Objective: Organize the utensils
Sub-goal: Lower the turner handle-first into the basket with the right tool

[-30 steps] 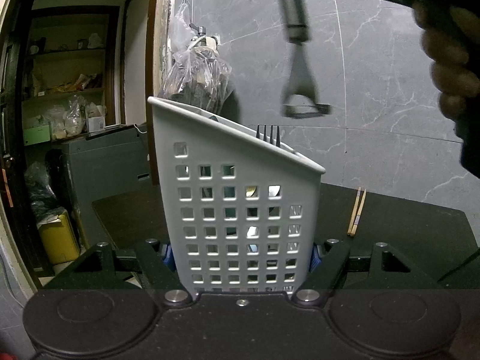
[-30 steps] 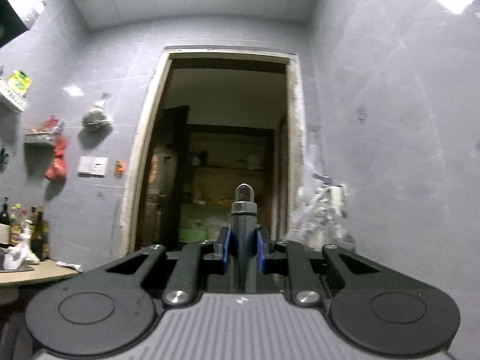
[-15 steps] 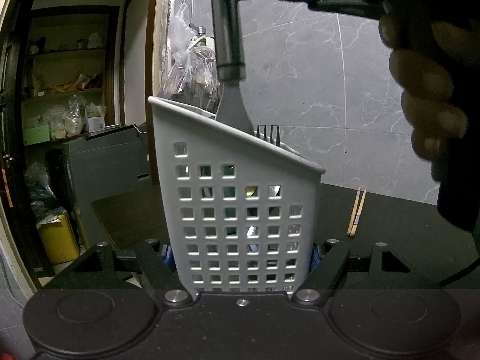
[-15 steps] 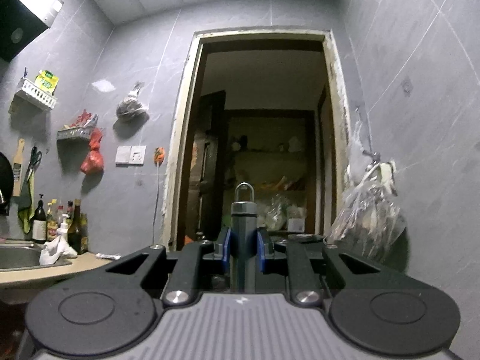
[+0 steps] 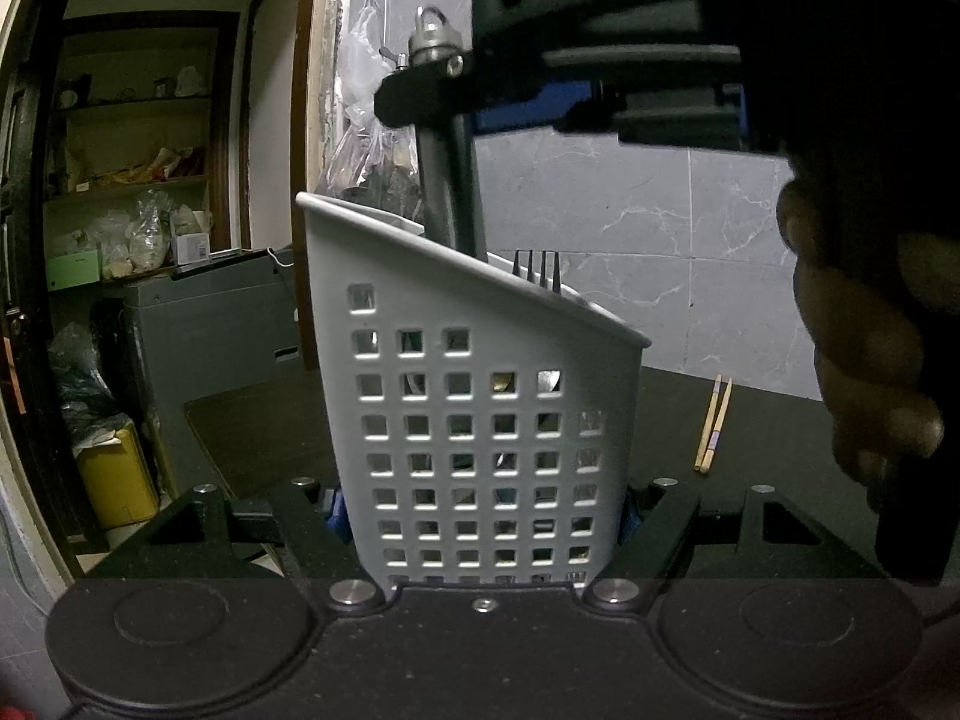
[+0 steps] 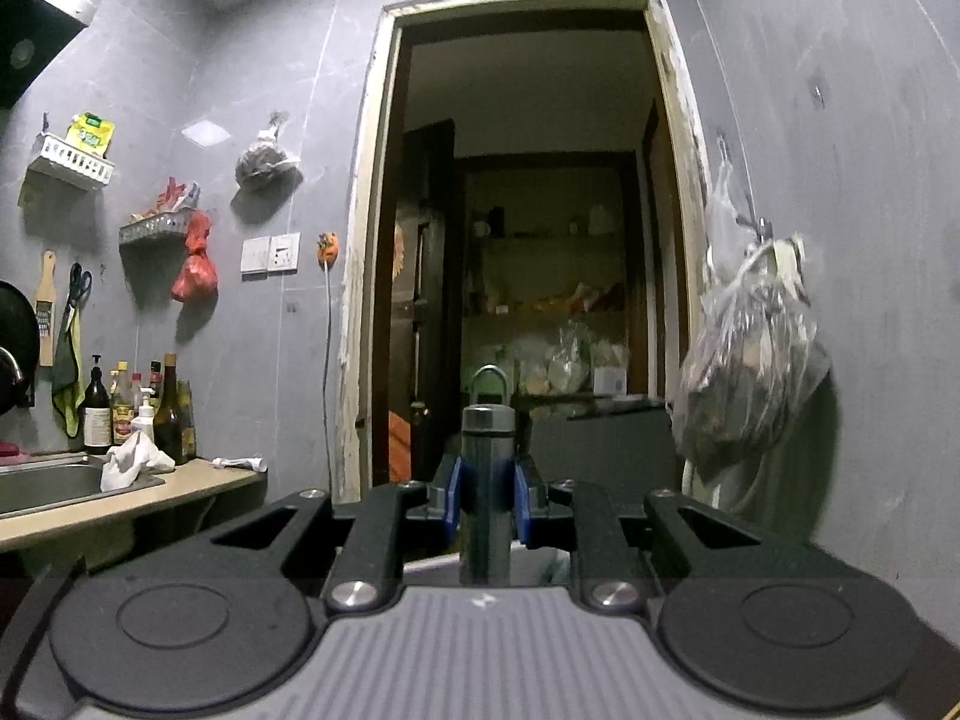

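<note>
A white perforated utensil holder point(image 5: 480, 420) stands upright on the black table point(image 5: 258, 432), with my left gripper point(image 5: 480, 516) shut on its lower sides. Fork tines point(image 5: 537, 267) poke above its slanted rim. My right gripper point(image 5: 441, 90) hovers just above the holder, held by a person's hand point(image 5: 864, 360). It is shut on a grey metal utensil point(image 5: 447, 192) with a hanging ring on top; the utensil's lower end is inside the holder, hidden by the wall. In the right wrist view the blue pads point(image 6: 455, 498) clamp that handle point(image 6: 487, 468) in the right gripper point(image 6: 487, 498).
A pair of wooden chopsticks point(image 5: 714, 426) lies on the table to the right of the holder. A filled plastic bag point(image 6: 750, 360) hangs on the tiled wall beside the doorway. A grey cabinet point(image 5: 210, 330) and a yellow bin point(image 5: 117, 474) stand at left. A sink counter point(image 6: 120, 492) holds bottles.
My right gripper has come down and leftward with the utensil, whose head has dropped from above the holder into it. The left gripper and the holder have stayed put.
</note>
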Motion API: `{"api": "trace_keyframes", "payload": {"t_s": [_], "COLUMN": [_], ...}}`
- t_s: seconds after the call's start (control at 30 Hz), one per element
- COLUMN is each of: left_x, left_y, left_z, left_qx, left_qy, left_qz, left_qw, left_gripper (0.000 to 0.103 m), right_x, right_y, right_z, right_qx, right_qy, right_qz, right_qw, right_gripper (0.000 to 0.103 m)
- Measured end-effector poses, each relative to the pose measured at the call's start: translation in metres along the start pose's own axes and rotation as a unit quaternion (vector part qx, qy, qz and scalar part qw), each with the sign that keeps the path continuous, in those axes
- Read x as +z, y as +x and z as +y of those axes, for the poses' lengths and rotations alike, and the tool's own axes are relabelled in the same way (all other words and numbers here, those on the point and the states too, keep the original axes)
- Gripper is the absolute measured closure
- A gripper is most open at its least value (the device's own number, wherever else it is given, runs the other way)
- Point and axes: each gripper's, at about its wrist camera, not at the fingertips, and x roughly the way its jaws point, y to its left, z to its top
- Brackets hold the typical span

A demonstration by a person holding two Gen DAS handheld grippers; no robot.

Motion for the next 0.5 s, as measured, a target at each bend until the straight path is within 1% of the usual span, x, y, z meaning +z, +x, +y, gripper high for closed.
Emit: {"api": "trace_keyframes", "payload": {"t_s": [0.2,0.4,0.5], "left_x": [0.0000,-0.0002,-0.0001], "left_y": [-0.0001,-0.0001,0.0000], "left_z": [0.0000,-0.0001,-0.0001], "left_qx": [0.000,0.000,0.000], "left_qy": [0.000,0.000,-0.001], "left_qz": [0.000,0.000,0.000], "left_qw": [1.0000,1.0000,1.0000], "left_gripper": [0.027,0.027,0.027], "right_x": [-0.0076,-0.0084,-0.0086], "right_y": [0.0010,-0.0010,-0.0029], "right_z": [-0.0067,-0.0079,-0.0095], "right_qx": [0.006,0.009,0.018], "right_qy": [0.024,0.028,0.035], "right_qz": [0.009,0.004,0.000], "right_qw": [1.000,1.000,0.999], "right_gripper": [0.082,0.082,0.082]}}
